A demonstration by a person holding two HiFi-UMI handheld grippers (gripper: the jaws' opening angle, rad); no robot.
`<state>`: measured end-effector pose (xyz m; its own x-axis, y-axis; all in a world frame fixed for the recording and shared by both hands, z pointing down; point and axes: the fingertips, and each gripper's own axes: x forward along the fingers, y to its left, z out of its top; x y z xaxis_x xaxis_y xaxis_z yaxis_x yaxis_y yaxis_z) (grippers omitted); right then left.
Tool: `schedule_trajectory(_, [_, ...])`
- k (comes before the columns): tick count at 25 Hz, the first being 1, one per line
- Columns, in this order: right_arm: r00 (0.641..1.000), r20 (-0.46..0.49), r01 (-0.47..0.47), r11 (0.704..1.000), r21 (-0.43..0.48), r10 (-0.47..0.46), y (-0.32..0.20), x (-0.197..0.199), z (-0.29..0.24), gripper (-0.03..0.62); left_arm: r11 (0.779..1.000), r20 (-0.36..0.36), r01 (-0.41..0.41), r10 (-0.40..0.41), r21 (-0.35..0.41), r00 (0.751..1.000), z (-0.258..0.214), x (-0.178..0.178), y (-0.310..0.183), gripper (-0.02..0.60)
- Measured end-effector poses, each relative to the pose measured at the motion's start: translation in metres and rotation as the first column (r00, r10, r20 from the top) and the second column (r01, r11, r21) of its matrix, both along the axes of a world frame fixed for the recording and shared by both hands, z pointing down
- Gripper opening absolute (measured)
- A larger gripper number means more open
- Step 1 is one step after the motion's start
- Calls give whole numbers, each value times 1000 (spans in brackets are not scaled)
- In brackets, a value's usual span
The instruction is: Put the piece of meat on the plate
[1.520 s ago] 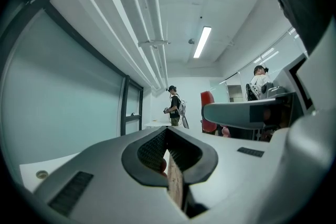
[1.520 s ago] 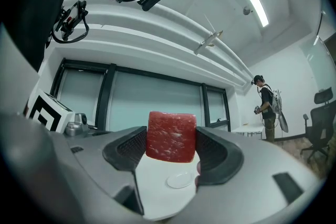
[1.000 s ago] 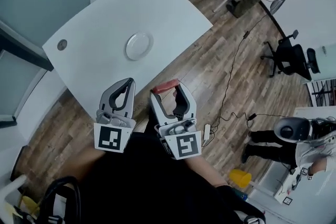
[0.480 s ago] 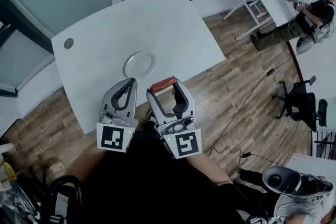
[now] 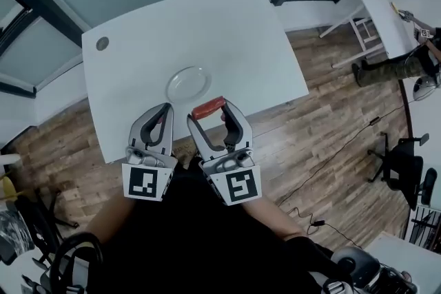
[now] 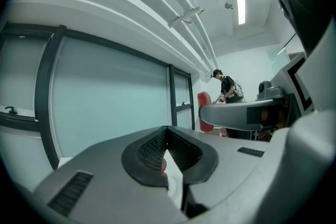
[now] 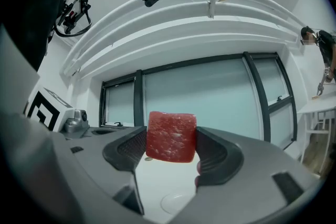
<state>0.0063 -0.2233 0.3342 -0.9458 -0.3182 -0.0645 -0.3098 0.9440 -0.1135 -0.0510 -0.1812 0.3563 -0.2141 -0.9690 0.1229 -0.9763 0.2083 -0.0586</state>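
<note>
Over the near edge of the white table, the right gripper is clamped on the piece of meat, a red block held in the air between its pads; the pick-up looks done, the carry nearly so; what is left is to reach forward over the plate, lower and let go; that plate lies bare, just ahead of the meat; the left gripper is closed on nothing alongside.
</note>
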Motion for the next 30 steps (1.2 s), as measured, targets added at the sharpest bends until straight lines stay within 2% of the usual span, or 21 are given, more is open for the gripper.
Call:
schedule_trajectory(5, [1000,-20,5,1000,7,-5,2,-7,1,290,1000,-12,-4,4,-6,1000,2,-8,1,-11])
schedule_trajectory(11, [998,-46,-53,999,-1,53,-7,-4,1,290,997,-33,-76,76,11,997,-1,-6,-16,-11])
schedule_trajectory(17, [994,-79,-76,997,1,76,-8,-9,8,290,996,-49,-91,91,-5,995,4,-13,-14,-11])
schedule_trajectory(23, [989,-129,-76,997,12,77,-4,-24,18,290,995,-54,-96,96,5,994,4,-27,-13,-11])
schedule_trajectory(30, [969,-233,-84,996,2,82,-10,-21,44,290,993,-67,-111,109,-28,992,21,-23,-18,-11])
